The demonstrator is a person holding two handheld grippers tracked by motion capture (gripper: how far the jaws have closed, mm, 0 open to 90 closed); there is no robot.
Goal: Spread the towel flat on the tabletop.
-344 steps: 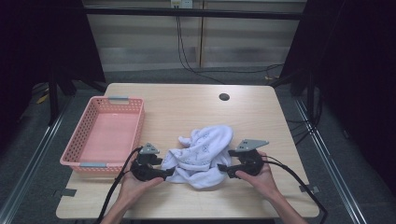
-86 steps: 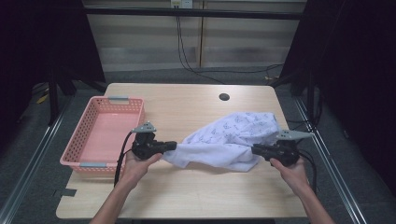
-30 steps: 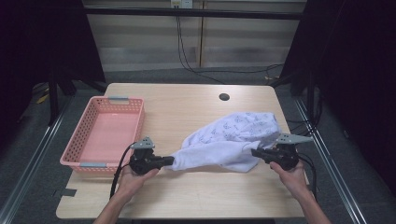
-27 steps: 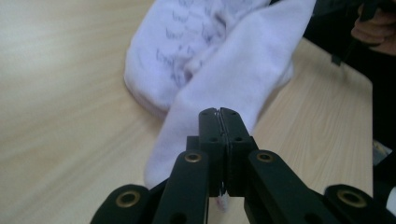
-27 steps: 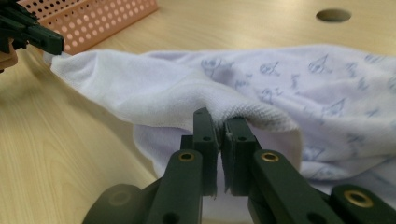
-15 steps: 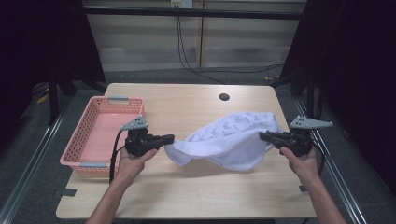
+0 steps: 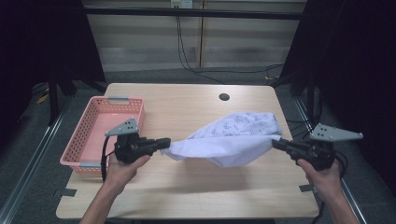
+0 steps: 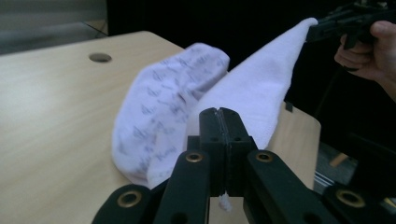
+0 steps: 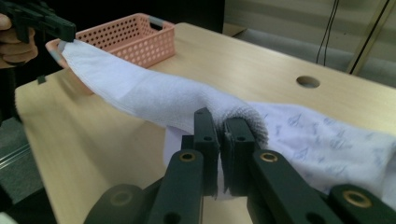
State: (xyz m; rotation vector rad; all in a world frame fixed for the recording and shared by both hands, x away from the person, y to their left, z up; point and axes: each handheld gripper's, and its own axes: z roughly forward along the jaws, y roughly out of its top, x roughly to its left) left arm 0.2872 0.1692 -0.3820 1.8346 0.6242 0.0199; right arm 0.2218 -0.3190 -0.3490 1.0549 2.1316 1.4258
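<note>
1. Dark curtains and a pale panelled wall are standing behind the wooden desk, which is carrying everything and has a round hole near its far edge.
2. Stretching across the desk's right half, the white towel with its faint printed pattern is hanging between the two grippers; its middle is sagging, and whether it is touching the wood I cannot tell.
3. Sitting at the desk's left edge, the pink basket is lying just beside the left hand.
4. Gripping from the left, the left gripper is holding one towel corner, its jaws clenched tight on the cloth, as the left gripper view is showing.
5. Hovering past the desk's right edge, the right gripper is pinching the opposite end, its jaws squeezing a fold of towel between them.
6. Both of the person's forearms are coming in from the near edge.
</note>
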